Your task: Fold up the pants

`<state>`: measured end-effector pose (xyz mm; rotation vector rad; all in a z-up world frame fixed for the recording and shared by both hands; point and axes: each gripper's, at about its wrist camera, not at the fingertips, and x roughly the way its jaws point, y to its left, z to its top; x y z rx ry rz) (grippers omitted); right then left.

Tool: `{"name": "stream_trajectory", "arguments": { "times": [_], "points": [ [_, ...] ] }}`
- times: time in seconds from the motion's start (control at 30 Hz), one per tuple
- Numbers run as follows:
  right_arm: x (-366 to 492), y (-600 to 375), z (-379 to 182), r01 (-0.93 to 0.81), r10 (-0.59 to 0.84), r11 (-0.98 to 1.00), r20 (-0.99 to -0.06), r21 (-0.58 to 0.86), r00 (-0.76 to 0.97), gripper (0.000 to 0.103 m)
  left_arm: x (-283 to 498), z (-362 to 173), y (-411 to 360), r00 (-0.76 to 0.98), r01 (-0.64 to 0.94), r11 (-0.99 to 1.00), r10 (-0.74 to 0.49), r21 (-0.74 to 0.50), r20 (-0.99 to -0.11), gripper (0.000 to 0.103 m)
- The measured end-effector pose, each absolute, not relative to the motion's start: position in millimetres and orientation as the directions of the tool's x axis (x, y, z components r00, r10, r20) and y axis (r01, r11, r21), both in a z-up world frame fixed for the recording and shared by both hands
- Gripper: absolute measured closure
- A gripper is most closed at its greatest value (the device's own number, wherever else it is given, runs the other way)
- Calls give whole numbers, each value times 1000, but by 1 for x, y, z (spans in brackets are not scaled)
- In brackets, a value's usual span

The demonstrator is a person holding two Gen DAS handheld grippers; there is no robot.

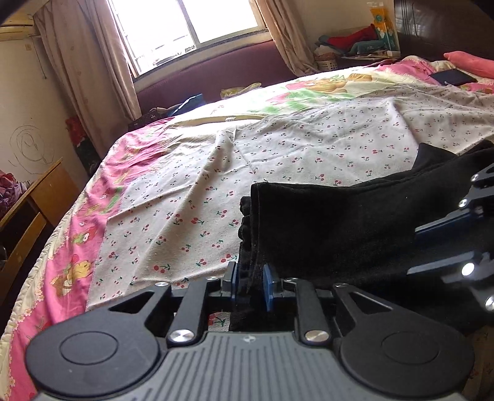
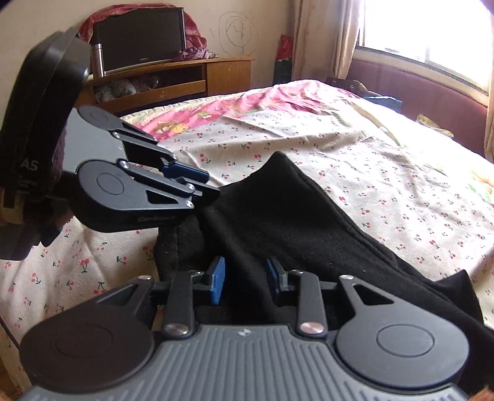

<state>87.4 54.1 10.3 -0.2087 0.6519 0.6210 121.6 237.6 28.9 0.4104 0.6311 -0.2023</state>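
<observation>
Below, you are working over a bed whose cherry-print sheet (image 1: 278, 148) is lying across a pink cartoon-print quilt (image 1: 71, 246). On that sheet the black pants (image 1: 339, 222) are lying partly folded, their stacked edges facing the left wrist camera and one dark point of cloth rising toward the far side.

Left gripper (image 1: 251, 285): you are keeping its jaws narrow, with the blue pads (image 1: 268, 287) standing on either side of the near folded edge; the fabric is sitting between them, though whether they are pressing on it cannot be told.

Right gripper (image 2: 245, 279): its jaws are standing somewhat wider, and a ridge of the same black cloth is passing between the blue pads (image 2: 218, 279); a gap is showing beside each pad. In the right wrist view the left gripper is reaching in from the left, its tips touching the pants' edge.

Background: a window (image 1: 185, 27) with beige curtains (image 1: 83, 61), and a wooden cabinet (image 2: 185, 77) carrying a dark speaker (image 2: 139, 34).
</observation>
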Motion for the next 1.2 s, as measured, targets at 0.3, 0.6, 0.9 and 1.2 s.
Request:
{"name": "stream_trajectory", "arguments": {
  "times": [0.3,0.6,0.9,1.2],
  "points": [
    [57,-157,17,-71,153,987,-682,146,715,58,92,40,203,835,306,877,-60,371,-547,65],
    [84,-223,-46,29,450,797,-626,603,636,49,73,17,117,701,528,834,-322,160,-636,61],
    [121,-210,-60,-9,581,707,-573,707,578,71,77,13,85,701,569,802,-359,180,-616,61],
    [117,-216,-26,48,639,597,-510,801,576,85,86,-7,80,738,552,784,-300,285,-604,55]
  ]
}}
